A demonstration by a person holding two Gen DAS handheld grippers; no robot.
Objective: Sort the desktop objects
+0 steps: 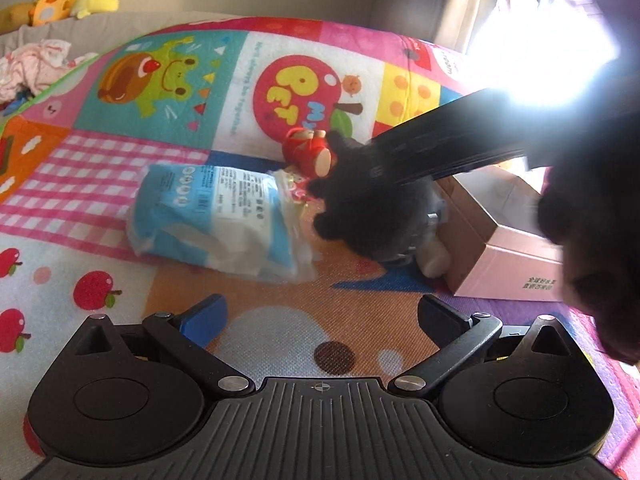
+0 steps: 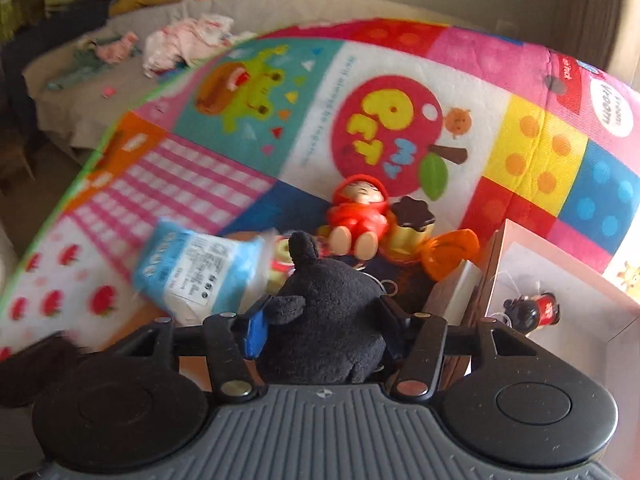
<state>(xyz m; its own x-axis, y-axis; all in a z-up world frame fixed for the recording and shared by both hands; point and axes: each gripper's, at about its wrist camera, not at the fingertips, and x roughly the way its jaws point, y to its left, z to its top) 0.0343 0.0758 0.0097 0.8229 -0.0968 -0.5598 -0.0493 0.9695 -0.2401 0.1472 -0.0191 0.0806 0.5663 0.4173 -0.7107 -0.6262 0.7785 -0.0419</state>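
Note:
My right gripper [image 2: 324,326] is shut on a black plush toy [image 2: 324,300], whose body fills the gap between the blue pads. In the left wrist view the same plush [image 1: 360,208] hangs beside the open pink box [image 1: 508,256]. A blue-and-white tissue pack [image 1: 216,216] lies on the colourful mat [image 1: 120,200] left of the plush. Behind the plush lies a red hooded doll [image 2: 360,212], with a yellow toy with a brown cap [image 2: 416,224] next to it. A small black-and-red figure [image 2: 532,312] lies inside the box. My left gripper [image 1: 320,316] is open over the mat with nothing between its fingers.
Yellow stuffed toys [image 1: 60,0] and a heap of pink clothes [image 1: 32,68] lie on the grey surface beyond the mat. Strong light comes from a window [image 1: 540,40] at the upper right. A dark blurred shape [image 1: 600,220] fills the right edge.

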